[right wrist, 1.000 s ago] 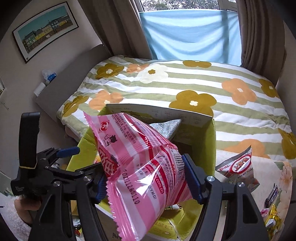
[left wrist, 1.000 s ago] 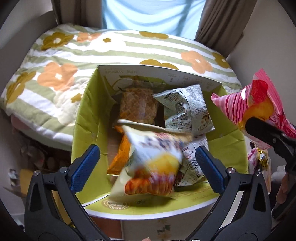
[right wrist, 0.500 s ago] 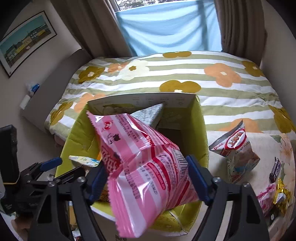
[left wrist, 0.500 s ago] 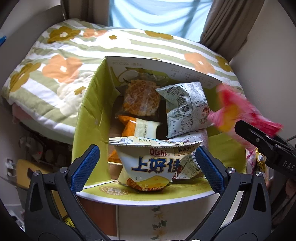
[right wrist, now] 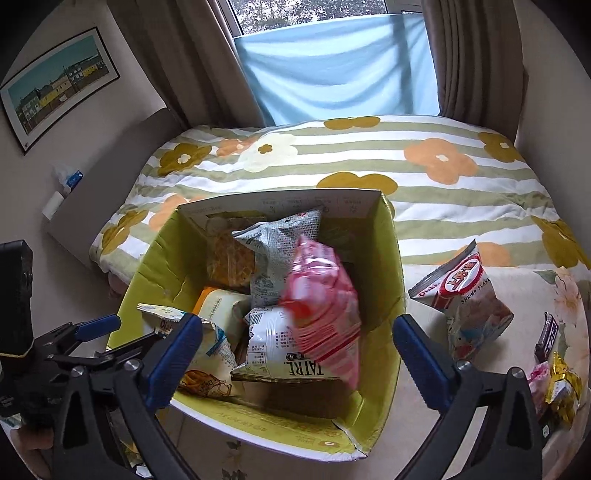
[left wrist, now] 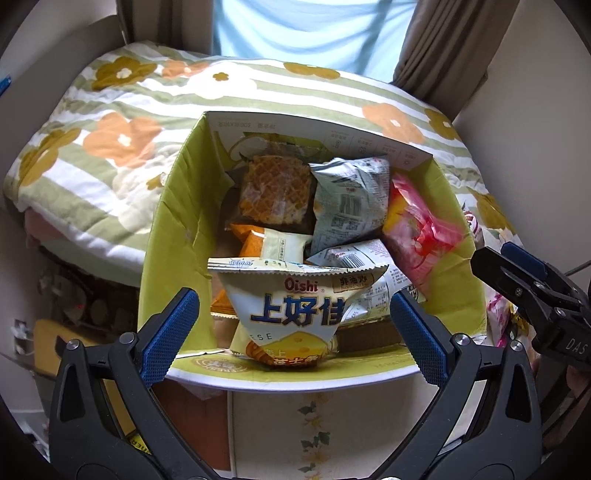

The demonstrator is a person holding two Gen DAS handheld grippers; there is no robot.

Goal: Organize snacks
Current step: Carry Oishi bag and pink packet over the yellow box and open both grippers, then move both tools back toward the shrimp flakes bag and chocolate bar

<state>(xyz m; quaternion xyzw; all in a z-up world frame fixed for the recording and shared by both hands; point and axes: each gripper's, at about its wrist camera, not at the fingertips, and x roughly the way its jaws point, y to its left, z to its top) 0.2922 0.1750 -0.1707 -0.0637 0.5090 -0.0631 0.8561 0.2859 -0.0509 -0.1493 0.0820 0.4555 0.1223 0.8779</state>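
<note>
Soft daylight enters through the window (right wrist: pixel 332 22) and the pale blue cloth (right wrist: pixel 336 74) hung over it, lighting the bedspread (right wrist: pixel 424 206) evenly. The box (left wrist: pixel 173 236) interior lies in mild shadow. The pink packet (right wrist: pixel 321 302) is motion-blurred in both views; other packets are sharp. Fisheye curvature bends straight edges, and dark vignetting fills the corners.

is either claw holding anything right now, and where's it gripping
Nothing is held. The right claw has just been opening; its pink snack bag is loose in the box. The left claw is open.
</note>
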